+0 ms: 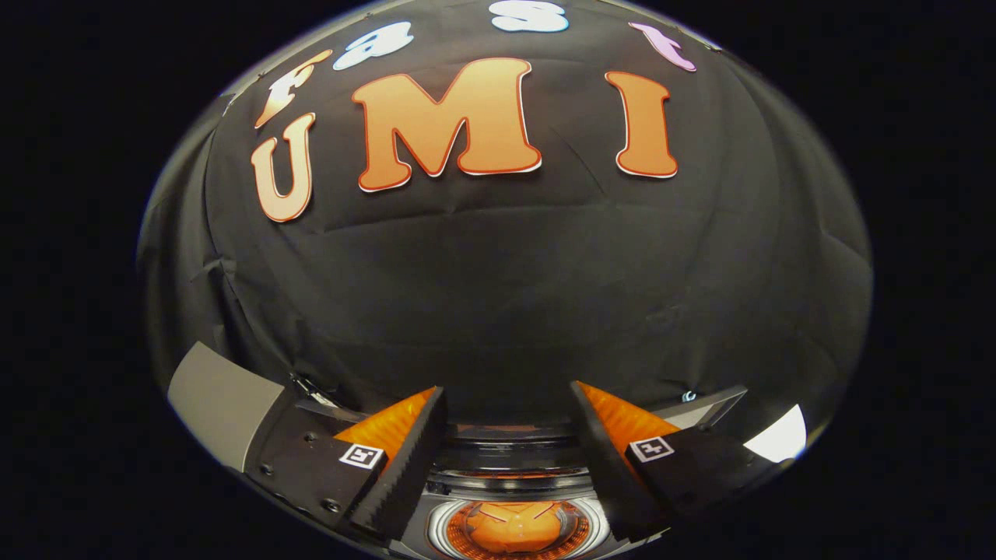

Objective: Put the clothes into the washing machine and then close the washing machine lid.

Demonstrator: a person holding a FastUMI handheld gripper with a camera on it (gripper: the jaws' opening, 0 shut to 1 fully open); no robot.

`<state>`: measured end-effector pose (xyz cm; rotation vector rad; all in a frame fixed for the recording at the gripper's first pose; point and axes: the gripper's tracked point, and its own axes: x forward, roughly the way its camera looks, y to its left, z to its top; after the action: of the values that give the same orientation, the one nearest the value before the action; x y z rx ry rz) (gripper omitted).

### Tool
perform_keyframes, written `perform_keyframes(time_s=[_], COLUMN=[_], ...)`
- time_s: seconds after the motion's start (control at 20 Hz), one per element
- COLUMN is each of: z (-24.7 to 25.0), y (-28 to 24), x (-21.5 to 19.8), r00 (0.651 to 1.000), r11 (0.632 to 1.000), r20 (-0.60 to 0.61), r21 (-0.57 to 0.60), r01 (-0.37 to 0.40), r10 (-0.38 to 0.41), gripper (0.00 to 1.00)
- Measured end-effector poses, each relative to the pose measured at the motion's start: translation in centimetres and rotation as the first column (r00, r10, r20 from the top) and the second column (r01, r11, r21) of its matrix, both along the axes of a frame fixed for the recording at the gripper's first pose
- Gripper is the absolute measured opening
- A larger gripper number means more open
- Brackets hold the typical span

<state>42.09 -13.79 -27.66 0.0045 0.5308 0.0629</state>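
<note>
We hold the tongs [510, 459] with their two fingers spread wide apart and nothing between them, one black-and-orange finger [401, 455] at the lower left of the frame and the other [622, 455] at the lower right. In the gap between them, at the very bottom centre, we look down into the round drum of the washing machine [513, 474], and inside it lies one orange garment [513, 529], which looks like a small shirt with a collar, already resting in the tub. We count one garment, one machine, two fingers; we see no other clothes in this view. The garment reads as soft, light cloth: it would crumple and drape instead of holding a shape, it cannot break, and it would give way under the fingers, so if we had to take it again we would pinch a bunched fold near its middle, not a flat edge. The lid [226, 404] we judge to be the pale grey panel standing up at the lower left, beside the left finger, though we cannot be sure which part it is; a second grey edge shows at the lower right. It looks stiff, smooth and light, something to push on its upper edge or flat face, not to squeeze. With the cloth in the drum, we judge that closing the lid is what remains.
</note>
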Motion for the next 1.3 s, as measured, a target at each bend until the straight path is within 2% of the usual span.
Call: perform_keyframes(time_s=[0.35, 0.9, 1.3], z=[0.0, -0.5, -1.5], y=[-0.1, 0.1, 0.2], x=[-2.4, -10.2, -13.3], r00=[0.998, 0.993, 0.984], r11=[1.000, 1.000, 1.000], r20=[0.057, 0.120, 0.178], r21=[0.002, -0.016, -0.020], r01=[0.004, 0.020, 0.014], r10=[-0.004, -0.018, -0.010], gripper=[1.00, 0.99, 0.99])
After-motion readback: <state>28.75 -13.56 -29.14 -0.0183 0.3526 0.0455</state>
